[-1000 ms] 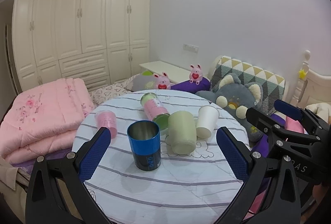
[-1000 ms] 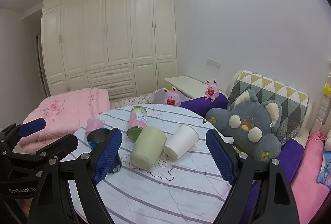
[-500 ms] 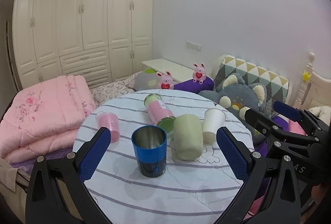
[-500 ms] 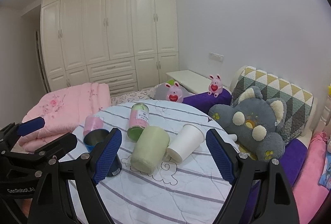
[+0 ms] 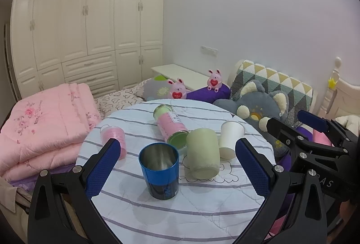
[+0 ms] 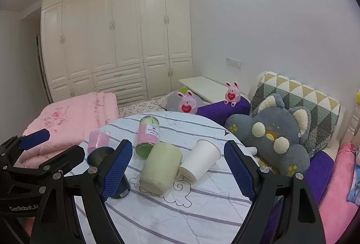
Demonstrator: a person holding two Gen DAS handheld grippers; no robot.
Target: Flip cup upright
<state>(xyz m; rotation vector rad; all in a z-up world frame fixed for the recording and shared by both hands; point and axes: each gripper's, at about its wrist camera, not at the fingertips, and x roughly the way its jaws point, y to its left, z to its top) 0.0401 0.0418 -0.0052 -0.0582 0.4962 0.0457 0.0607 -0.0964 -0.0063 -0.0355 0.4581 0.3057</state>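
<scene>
A round table with a striped cloth (image 5: 180, 217) (image 6: 202, 217) holds several cups. A blue metal cup (image 5: 159, 170) (image 6: 99, 155) stands upright. A pale green cup (image 5: 202, 156) (image 6: 160, 168) and a white paper cup (image 5: 230, 139) (image 6: 200, 163) lie on their sides. A pink-labelled canister (image 5: 171, 125) (image 6: 148, 137) also lies down. A small pink cup (image 5: 112, 138) (image 6: 97, 142) stands at the left. My left gripper (image 5: 177, 172) is open and empty, above the blue cup. My right gripper (image 6: 177, 172) is open and empty, in front of the green and white cups.
A folded pink quilt (image 5: 42, 122) lies left of the table. A grey plush toy (image 6: 276, 138) and a patterned cushion (image 6: 299, 95) sit to the right. Two pink bunny toys (image 5: 177, 92) and a purple pillow are behind. White wardrobes line the back wall.
Both grippers have moved slightly; the cups sit a little lower and closer in both views. Both stay open and empty. No cup has moved.
</scene>
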